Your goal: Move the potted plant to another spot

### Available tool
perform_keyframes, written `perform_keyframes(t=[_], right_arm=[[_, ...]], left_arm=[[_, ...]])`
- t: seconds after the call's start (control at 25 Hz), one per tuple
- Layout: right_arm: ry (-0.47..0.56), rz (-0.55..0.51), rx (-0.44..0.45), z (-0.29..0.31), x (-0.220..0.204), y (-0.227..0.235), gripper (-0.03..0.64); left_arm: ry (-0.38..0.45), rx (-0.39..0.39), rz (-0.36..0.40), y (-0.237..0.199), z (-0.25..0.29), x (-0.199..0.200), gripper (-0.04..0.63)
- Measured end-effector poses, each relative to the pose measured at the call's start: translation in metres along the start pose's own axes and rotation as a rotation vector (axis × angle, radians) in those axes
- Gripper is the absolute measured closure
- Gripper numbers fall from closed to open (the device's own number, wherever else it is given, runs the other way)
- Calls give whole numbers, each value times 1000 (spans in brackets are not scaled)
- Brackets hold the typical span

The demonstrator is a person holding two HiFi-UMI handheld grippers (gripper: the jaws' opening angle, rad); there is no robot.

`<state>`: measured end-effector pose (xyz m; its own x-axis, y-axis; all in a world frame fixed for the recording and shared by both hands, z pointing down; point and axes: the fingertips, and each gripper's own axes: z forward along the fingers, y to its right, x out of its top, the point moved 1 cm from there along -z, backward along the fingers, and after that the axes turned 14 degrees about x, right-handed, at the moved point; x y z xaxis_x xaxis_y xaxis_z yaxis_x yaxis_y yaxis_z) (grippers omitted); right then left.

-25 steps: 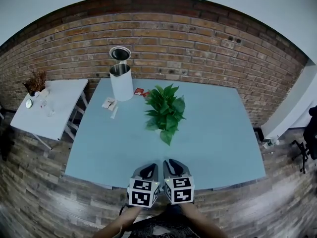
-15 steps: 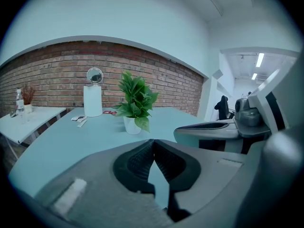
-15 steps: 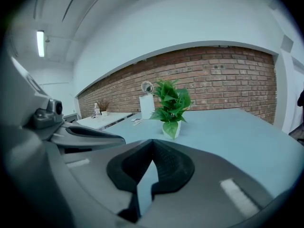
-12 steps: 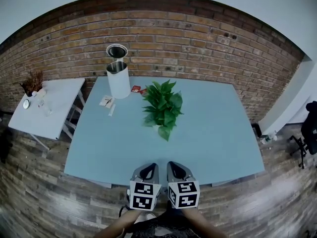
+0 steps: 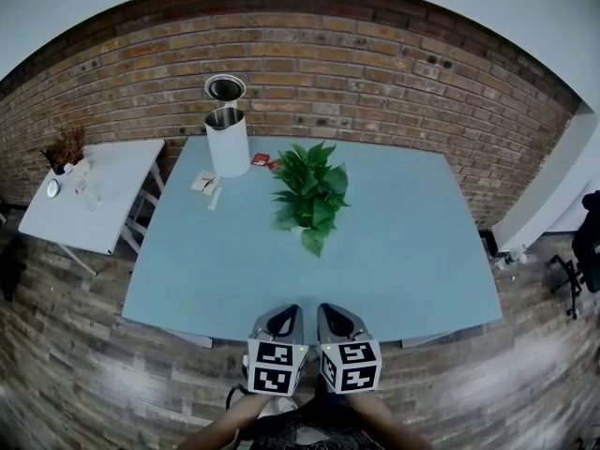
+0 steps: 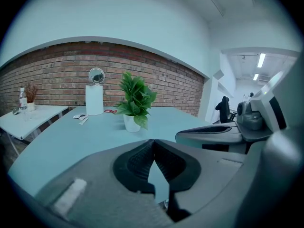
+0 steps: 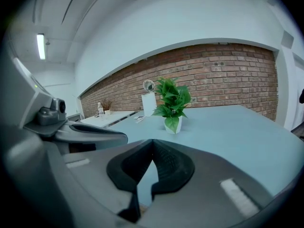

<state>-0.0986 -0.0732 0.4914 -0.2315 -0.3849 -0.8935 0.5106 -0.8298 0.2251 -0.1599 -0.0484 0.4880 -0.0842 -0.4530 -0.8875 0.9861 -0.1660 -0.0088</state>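
Note:
A leafy green potted plant (image 5: 311, 193) in a small white pot stands upright near the middle of the light blue table (image 5: 403, 270). It also shows ahead in the left gripper view, potted plant (image 6: 135, 101), and in the right gripper view, potted plant (image 7: 172, 103). Both grippers hang side by side over the table's near edge, well short of the plant. My left gripper (image 5: 282, 315) is shut with nothing in it. So is my right gripper (image 5: 331, 314), its tips touching.
A tall white canister (image 5: 228, 141) with a raised lid stands at the table's far left corner, with small paper packets (image 5: 207, 185) and red items (image 5: 265, 161) beside it. A white side table (image 5: 89, 204) with bottles and dried flowers is at the left. A brick wall (image 5: 375, 73) runs behind.
Both grippers have drawn slightly back toward the table's near edge. The plant has not moved.

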Motion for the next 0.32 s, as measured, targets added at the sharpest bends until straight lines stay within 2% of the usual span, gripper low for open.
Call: perform_keyframes(t=[0.32], right_arm=[[1, -20, 10, -7, -2, -3, 611]], left_arm=[[4, -1, 5, 7, -5, -2, 600]])
